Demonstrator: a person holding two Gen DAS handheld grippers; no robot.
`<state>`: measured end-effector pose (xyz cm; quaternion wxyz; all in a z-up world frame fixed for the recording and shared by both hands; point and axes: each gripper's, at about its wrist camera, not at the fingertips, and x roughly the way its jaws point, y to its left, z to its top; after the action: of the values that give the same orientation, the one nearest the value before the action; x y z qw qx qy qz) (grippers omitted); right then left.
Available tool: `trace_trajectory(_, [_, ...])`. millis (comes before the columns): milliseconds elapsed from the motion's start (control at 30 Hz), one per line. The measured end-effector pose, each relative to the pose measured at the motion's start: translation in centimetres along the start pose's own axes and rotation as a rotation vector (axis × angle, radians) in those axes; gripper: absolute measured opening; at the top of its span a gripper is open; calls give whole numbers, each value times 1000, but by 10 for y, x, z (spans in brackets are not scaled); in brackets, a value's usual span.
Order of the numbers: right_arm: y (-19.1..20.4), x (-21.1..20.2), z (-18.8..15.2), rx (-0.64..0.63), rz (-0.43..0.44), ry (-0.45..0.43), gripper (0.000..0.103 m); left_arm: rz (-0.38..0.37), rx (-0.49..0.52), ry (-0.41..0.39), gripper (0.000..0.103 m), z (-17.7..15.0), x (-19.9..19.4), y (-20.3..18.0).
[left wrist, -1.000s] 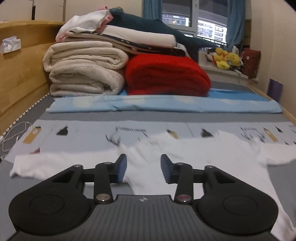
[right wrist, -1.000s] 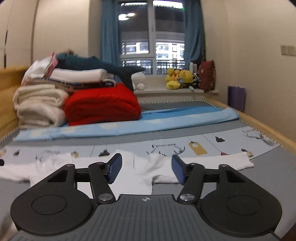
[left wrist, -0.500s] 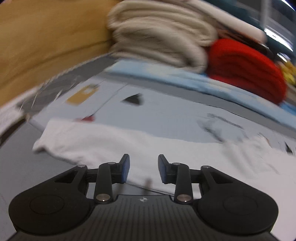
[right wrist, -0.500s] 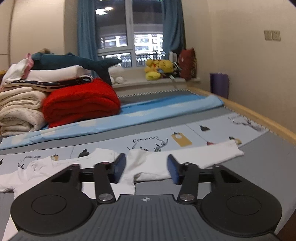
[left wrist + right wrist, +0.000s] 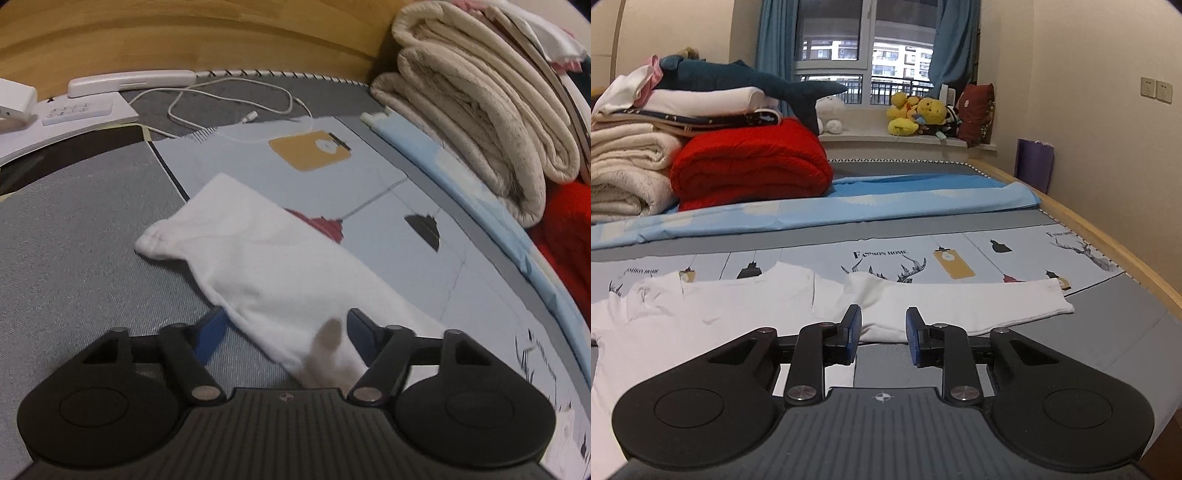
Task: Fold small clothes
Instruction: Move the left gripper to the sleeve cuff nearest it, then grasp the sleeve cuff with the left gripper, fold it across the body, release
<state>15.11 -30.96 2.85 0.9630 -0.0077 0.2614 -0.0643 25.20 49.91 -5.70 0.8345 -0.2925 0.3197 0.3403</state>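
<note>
Sheet (image 5: pixel 1015 240) lettering: "Fashion Home"

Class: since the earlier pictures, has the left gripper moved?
Yes. The left gripper swung left, away from the folded blankets, and now sits over the shirt's sleeve.

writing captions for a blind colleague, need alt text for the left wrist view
The open left gripper straddles one long sleeve of a small white cotton shirt, which lies flat on a grey mattress and a pale blue printed sheet. Behind are a white charging cable, a wooden bed frame and folded cream blankets.
</note>
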Motion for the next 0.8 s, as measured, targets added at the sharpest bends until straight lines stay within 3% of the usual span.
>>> trace_trajectory(33, [2, 0, 1, -10, 3, 2, 27, 12, 2, -4, 37, 0, -1, 0])
trace_trajectory(67, [4, -1, 1, -18, 6, 4, 27, 32, 7, -3, 6, 0, -2, -1])
trace_trajectory(233, [16, 0, 4, -50, 22, 2, 27, 26, 26, -75, 6, 3, -18, -23])
trace_trajectory(333, [37, 12, 2, -109, 49, 35, 27, -26, 54, -130, 6, 6, -44, -45])
trace_trajectory(467, [79, 33, 7, -138, 146, 69, 27, -94, 112, -169, 6, 1, -75, -82])
trace_trajectory(633, [147, 69, 23, -219, 290, 108, 27, -188, 218, -147, 6, -18, -95, -138])
trace_trajectory(800, [198, 99, 22, -305, 400, 109, 27, -263, 271, -75, 6, -42, -108, -186])
